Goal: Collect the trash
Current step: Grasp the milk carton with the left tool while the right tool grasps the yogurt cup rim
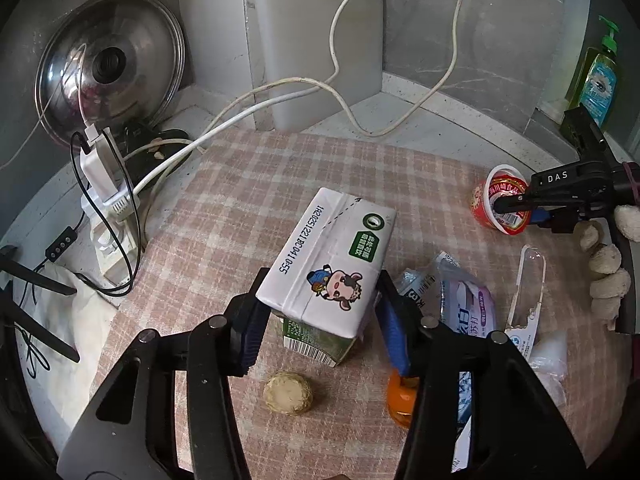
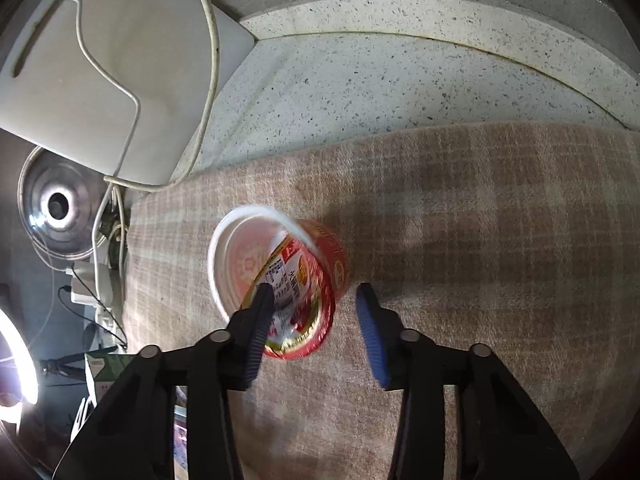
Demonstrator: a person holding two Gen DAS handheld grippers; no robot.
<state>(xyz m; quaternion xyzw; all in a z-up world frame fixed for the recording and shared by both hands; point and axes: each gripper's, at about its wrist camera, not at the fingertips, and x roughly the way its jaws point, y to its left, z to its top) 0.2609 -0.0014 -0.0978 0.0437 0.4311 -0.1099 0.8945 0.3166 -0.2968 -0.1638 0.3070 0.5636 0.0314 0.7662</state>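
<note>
"DAS" on right gripper

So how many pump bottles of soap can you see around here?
1. A green pump bottle stands on the ledge at the far right of the left wrist view, behind the right tool. Others may be hidden.

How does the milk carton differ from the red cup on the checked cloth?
The milk carton is a white and green box with a cartoon cow; the red cup is round, with a white inside. The carton sits between both pads of the left tongs; the cup has one finger of the right tongs inside its mouth. The carton looks bigger. Both sit tilted on the checked cloth.
</note>
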